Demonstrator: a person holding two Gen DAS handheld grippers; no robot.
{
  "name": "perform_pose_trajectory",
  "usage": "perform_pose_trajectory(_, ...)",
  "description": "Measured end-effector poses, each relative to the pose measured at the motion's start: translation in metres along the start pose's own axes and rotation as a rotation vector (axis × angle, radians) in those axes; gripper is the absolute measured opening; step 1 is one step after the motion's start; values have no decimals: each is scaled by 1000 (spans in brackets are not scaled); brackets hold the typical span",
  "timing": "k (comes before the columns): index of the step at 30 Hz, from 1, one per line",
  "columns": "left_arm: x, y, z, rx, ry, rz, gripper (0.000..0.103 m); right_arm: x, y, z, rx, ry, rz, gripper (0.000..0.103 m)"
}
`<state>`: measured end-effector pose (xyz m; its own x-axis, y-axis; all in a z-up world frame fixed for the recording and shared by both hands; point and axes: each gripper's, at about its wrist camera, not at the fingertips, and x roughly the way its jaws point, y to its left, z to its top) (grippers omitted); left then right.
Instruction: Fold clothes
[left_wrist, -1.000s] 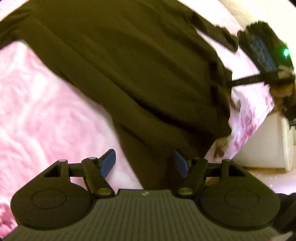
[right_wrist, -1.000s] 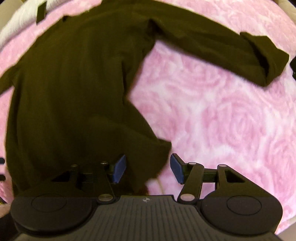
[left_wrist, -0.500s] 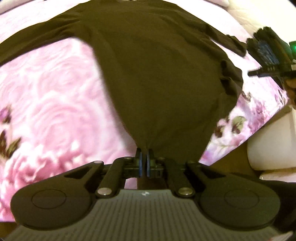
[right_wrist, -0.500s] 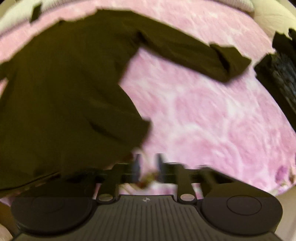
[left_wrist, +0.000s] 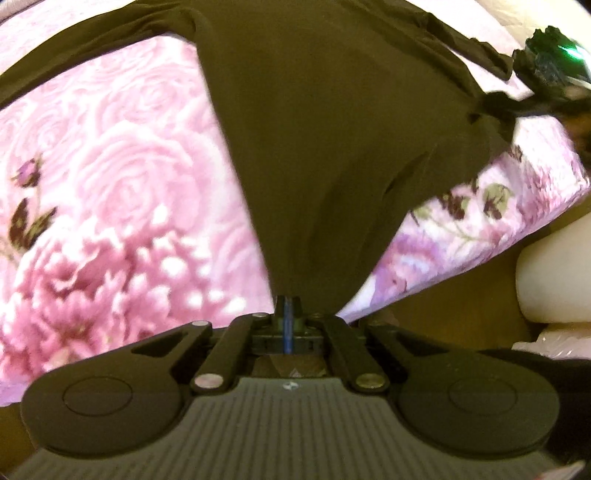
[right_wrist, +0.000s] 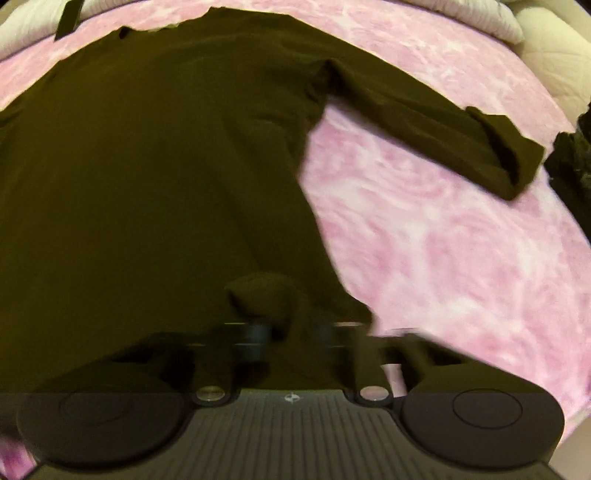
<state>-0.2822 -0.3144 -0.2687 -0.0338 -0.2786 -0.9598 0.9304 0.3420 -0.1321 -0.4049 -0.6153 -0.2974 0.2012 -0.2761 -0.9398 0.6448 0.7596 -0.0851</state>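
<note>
The dark long-sleeved shirt (right_wrist: 155, 177) is lying spread on the pink rose bedspread (left_wrist: 110, 177), hem toward 6 o'clock and one sleeve (right_wrist: 461, 136) reaching out to 2 o'clock; a second ago both grippers were spread over the hem, and now the left gripper (left_wrist: 288, 317) is pinching a hem corner between pressed-together fingers, cloth pulling taut toward it. The right gripper (right_wrist: 291, 332) is blurring with fabric bunched between its fingers, so it is probably clamping the other hem corner, ready for the fold away from 6 o'clock. No containers are showing.
</note>
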Motion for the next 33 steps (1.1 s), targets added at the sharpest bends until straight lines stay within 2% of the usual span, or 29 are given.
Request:
perform_pose_trajectory(4, -6, 4, -2, -1, 7, 33, 0, -34, -52, -42, 53, 66, -7, 3)
perform_pose_trajectory(5, -6, 4, -1, -11, 5, 38, 0, -37, -61, -52, 58, 92, -19, 8)
perform_pose_trajectory(7, -5, 3, 3, -32, 2, 49, 0, -41, -78, -72, 78, 141, -42, 9)
perform_pose_trajectory(8, -2, 4, 4, -49, 2, 46, 2, -42, -85, -80, 107, 159, -43, 8)
perform_pose_trajectory(9, 1, 6, 5, -72, 4, 37, 6, -41, -92, -86, 143, 177, -36, 13)
perform_pose_trajectory(10, 5, 7, 6, -95, 6, 28, 11, -43, -97, -89, 177, 174, -21, 17)
perform_pose_trajectory(11, 9, 9, 7, -118, 8, 19, 25, -46, -101, -91, 210, 150, 2, 27)
perform_pose_trajectory(12, 12, 10, 8, -141, 10, 10, 31, -49, -104, -92, 242, 126, 26, 38)
perform_pose_trajectory(15, 23, 15, 11, -210, 16, -17, 31, -54, -103, -86, 281, 28, 101, 60)
perform_pose_trajectory(17, 30, 18, 12, -255, 19, -35, 31, -51, -101, -80, 275, -6, 143, 61)
perform_pose_trajectory(19, 40, 16, 13, -253, 30, -39, 30, -40, -102, -75, 260, -7, 160, 61)
perform_pose_trajectory(20, 43, 14, 13, -247, 29, -44, 25, -34, -102, -75, 254, -2, 169, 61)
perform_pose_trajectory(21, 45, 13, 13, -244, 26, -54, 10, -29, -102, -75, 248, 3, 177, 61)
perform_pose_trajectory(22, 47, 12, 13, -241, 23, -64, 5, -23, -102, -76, 247, 15, 190, 60)
perform_pose_trajectory(23, 44, 11, 13, -236, 14, -70, 3, -17, -102, -78, 250, 36, 206, 47)
perform_pose_trajectory(24, 36, 10, 13, -230, 0, -76, 3, -11, -102, -80, 250, 56, 218, 23)
perform_pose_trajectory(26, 17, 11, 12, -217, -30, -81, 3, -8, -105, -80, 243, 88, 229, 5)
perform_pose_trajectory(29, -18, 18, 4, -199, -55, -59, 3, -34, -109, -75, 231, 95, 246, 3)
perform_pose_trajectory(33, 1, 26, -5, -212, 17, -31, 3, -68, -100, -79, 143, 135, 288, 3)
